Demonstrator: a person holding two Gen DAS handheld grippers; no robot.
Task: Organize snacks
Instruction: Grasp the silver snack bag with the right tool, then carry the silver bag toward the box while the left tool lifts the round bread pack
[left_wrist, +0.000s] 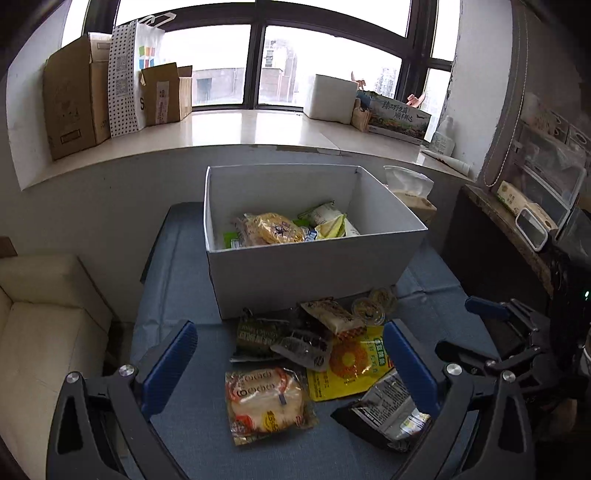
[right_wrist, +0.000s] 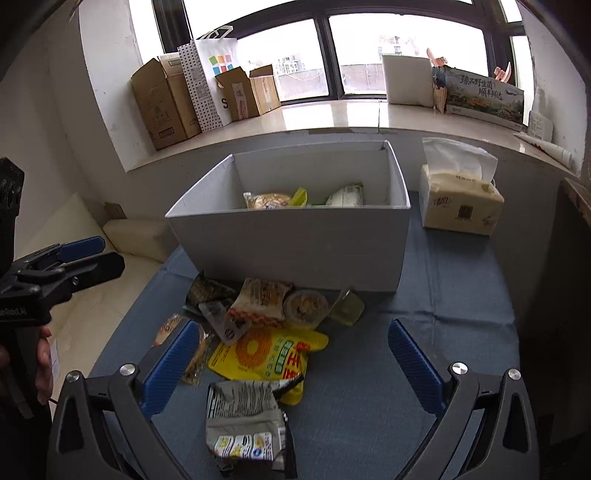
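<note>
A white box (left_wrist: 317, 266) (right_wrist: 295, 251) stands on the blue table and holds several snack packs (left_wrist: 273, 229). In front of it lies a pile of loose snacks: a yellow bag (left_wrist: 347, 365) (right_wrist: 266, 354), a clear round-bread pack (left_wrist: 267, 402), a grey-black pouch (left_wrist: 388, 413) (right_wrist: 243, 421), two jelly cups (left_wrist: 369, 308) and dark packets (left_wrist: 258, 332). My left gripper (left_wrist: 291, 362) is open above the bread pack. My right gripper (right_wrist: 295, 365) is open above the grey pouch, and shows at the right of the left wrist view (left_wrist: 491, 325).
A tissue pack (right_wrist: 461, 199) stands right of the box. A cream sofa (left_wrist: 44, 325) is left of the table, a dark shelf (left_wrist: 517, 229) to the right. Cardboard boxes (left_wrist: 74, 107) and bags line the window sill behind.
</note>
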